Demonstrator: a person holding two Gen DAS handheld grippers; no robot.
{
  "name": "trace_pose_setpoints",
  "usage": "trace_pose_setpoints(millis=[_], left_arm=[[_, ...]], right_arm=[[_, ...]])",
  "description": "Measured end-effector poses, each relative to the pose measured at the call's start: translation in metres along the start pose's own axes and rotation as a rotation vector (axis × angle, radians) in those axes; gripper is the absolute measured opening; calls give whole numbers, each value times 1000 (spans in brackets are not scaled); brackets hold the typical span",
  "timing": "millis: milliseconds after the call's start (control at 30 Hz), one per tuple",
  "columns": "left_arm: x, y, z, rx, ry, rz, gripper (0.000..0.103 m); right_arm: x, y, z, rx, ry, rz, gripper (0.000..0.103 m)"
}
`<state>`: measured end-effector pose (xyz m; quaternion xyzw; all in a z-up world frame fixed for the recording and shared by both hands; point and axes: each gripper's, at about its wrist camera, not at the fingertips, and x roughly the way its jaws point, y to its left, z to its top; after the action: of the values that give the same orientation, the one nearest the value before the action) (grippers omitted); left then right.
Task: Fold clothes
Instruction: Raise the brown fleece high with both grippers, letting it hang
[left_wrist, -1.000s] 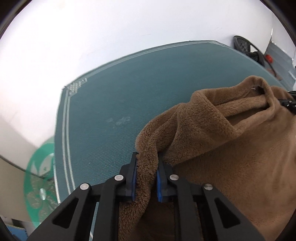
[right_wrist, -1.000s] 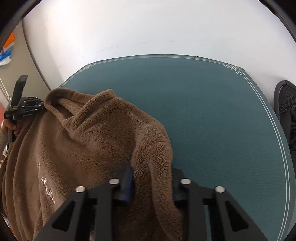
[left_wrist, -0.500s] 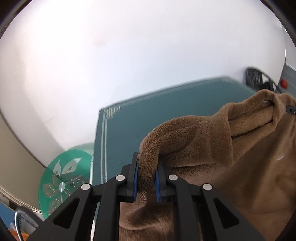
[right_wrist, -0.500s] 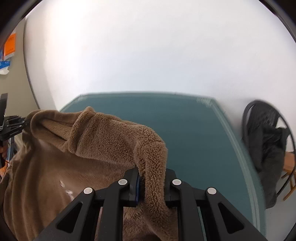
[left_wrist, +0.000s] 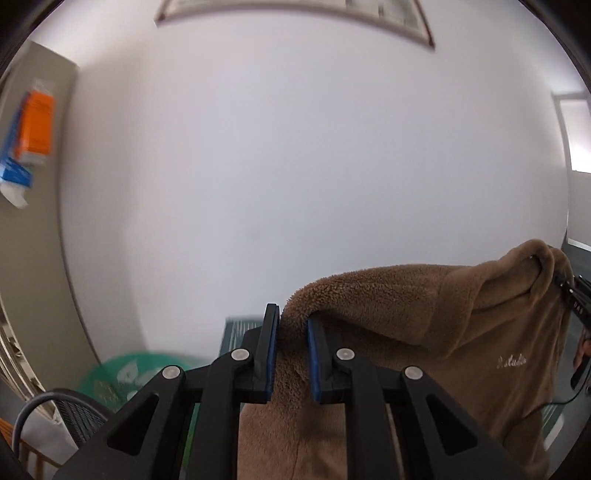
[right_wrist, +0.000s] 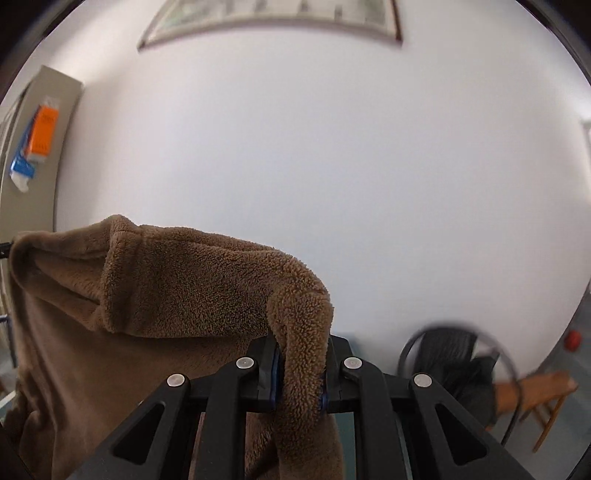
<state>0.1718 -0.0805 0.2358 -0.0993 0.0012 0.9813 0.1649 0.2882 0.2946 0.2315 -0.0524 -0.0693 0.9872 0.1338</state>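
Backdrop: plain white wall fills most of both views; framed picture along top edge, blurred.
Left side: beige cabinet edge at 9–10 o'clock w/ orange and blue box stuck on it.
Table: only a sliver of teal top seen in left view, just past the fingers at 6 o'clock.
Green disc: green patterned round thing at 7 o'clock, left view, blurred.
Chair: dark mesh chair at 4–5 o'clock, right view; wooden frame beside it.
Fleece: brown fuzzy garment off the table, stretched between both grippers, top edge taut, body hanging below. Small pale script on chest at 4 o'clock in left view, unreadable.
Left gripper: nearly closed, blue pads pinching a fold of fleece edge; cloth drapes down between the fingers.
Right gripper: nearly closed, clamped tight on a thick roll of fleece; jaws have just been closing, cloth between them throughout.
Other end: in left view, right gripper's black tip at 3 o'clock, at far corner of the fleece; grip there not clear from this angle.
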Motion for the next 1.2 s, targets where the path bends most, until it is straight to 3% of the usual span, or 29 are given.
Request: trace_pose_setpoints(millis=[233,400,433,533,600,700,800,867,933,1033,1133,1200], left_arm=[[-148,-16,43,-52,-373,-13,16],[-234,-23,60,-52,-622,25,17],[-247,-24,62,-59,-643,28,17],[-272,-7,66,-136,-750,162,17],[-268,30,67,-226,-788,197,17],[-242,57,75,-252,-706,127,17],[-220,39,71,-189,-576,48,17],[-202,18,55,-112,-503,2,17],[-187,-7,36,-53,-429,-77,17],[-151,-49,-6,19,-263,-271,17],[-119,-83,-57,83,-126,-418,17],[-99,-97,-90,110,-52,-505,25]], right_arm=[[-115,-4,65,-32,-433,-185,16],[-183,6,96,-94,-694,-309,16],[-192,8,101,-110,-721,-320,16],[-196,10,114,-186,-668,-271,16],[-202,6,112,-174,-671,-248,16],[-205,1,102,-104,-647,-216,16],[-210,21,96,-211,-598,-201,16],[-209,32,98,-216,-589,-177,16],[-204,45,101,-224,-600,-186,16],[-197,45,107,-216,-630,-195,16],[-202,53,112,-212,-662,-202,16],[-208,59,111,-215,-666,-204,16]])
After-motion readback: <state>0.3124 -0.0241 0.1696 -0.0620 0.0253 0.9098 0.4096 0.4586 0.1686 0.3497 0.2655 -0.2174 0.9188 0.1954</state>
